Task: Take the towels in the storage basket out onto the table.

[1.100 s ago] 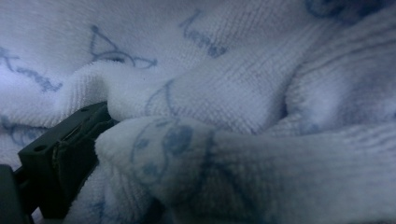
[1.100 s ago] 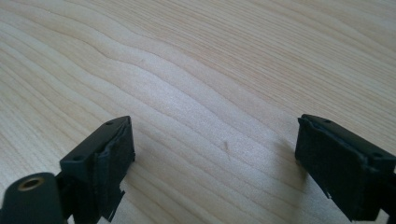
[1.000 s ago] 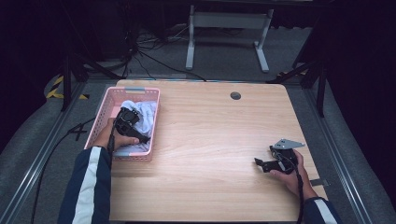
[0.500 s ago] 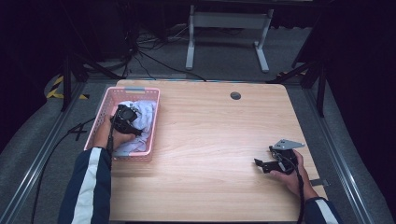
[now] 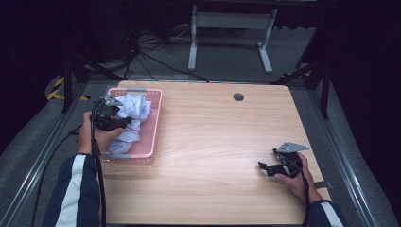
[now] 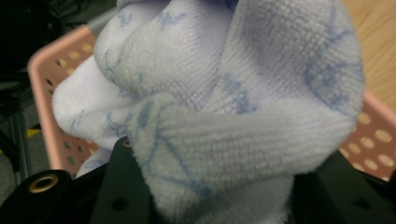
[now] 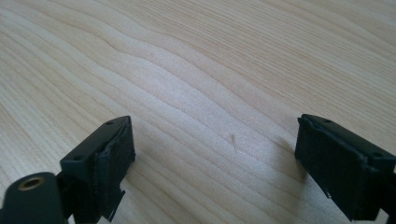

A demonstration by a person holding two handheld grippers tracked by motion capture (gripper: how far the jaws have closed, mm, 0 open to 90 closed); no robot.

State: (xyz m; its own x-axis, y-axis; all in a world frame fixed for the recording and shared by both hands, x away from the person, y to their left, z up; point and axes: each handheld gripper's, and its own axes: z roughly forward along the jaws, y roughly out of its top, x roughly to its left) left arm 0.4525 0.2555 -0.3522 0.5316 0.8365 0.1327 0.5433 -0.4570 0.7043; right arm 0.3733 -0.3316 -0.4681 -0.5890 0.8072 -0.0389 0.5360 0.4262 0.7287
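Left gripper [image 5: 124,124] raised over pink basket [image 5: 153,124], jaws just closed, clamping pale towel [image 6: 224,107].

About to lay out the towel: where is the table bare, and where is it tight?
Bare wood runs from the pink basket rightward to the right gripper, jaws open, and past the round hole by the far edge. It is crowded at the basket itself, where the left gripper clamps the bunched white towel.

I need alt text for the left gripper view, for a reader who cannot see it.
A bunched white towel with pale blue line patterns is clamped between the left gripper's two black jaws, close to the camera. Behind it is the pink perforated basket, with wooden table at the upper right.
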